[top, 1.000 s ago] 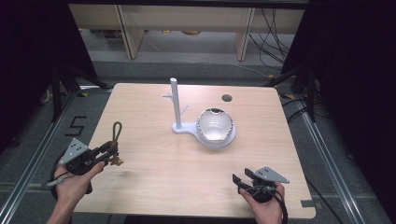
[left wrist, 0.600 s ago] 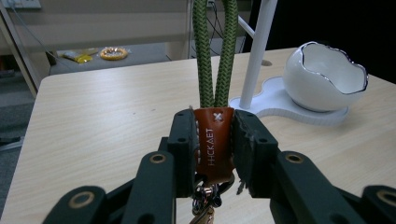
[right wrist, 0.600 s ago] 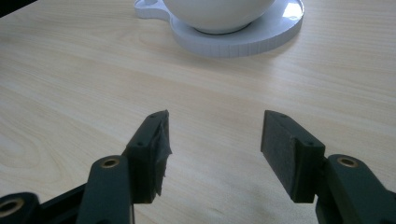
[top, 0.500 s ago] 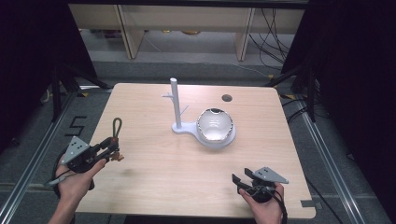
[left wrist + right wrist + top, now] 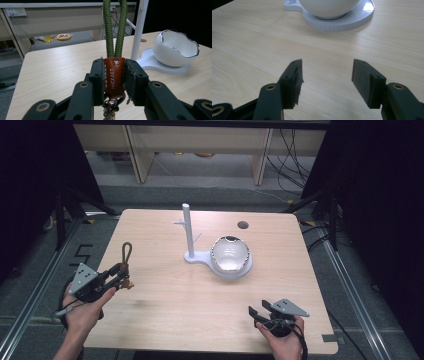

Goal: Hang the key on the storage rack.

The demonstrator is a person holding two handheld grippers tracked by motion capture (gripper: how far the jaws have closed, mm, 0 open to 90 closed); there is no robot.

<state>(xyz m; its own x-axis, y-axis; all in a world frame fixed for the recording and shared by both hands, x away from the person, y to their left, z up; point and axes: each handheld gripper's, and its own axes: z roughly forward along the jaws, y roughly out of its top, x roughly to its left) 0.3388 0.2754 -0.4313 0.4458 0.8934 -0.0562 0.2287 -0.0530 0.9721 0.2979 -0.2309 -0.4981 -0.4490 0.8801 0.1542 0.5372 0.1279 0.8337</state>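
**Keychain held up at the table's left edge, stand waiting at centre**

At about eight o'clock on the table, as the high view shows it, a keychain (image 5: 125, 265) is clamped in the left gripper (image 5: 119, 276). The left gripper view shows its orange leather tab (image 5: 114, 76) pinched flat between the two black jaws, with a green cord loop (image 5: 114, 27) standing up above them and a metal clasp (image 5: 110, 106) hanging below. The cord loop stands free above the jaws, and the gripper is tilted up off the table (image 5: 165, 310).

Near the table's centre, toward twelve o'clock, stands a white stand (image 5: 189, 232) with a tall post and short side pegs. Its base runs on into a round pad that carries a white bowl (image 5: 229, 255) shaped like a cracked eggshell.

At about five o'clock, the right gripper (image 5: 257, 314) rests near the front edge, jaws apart and holding nothing, pointed toward the bowl.

The work appears to be at the carrying step: the keychain is gripped but not yet hung. The next move likely calls for bringing the open cord loop over to the stand and slipping it onto a peg, keeping the loop upright and spread, then releasing the tab.
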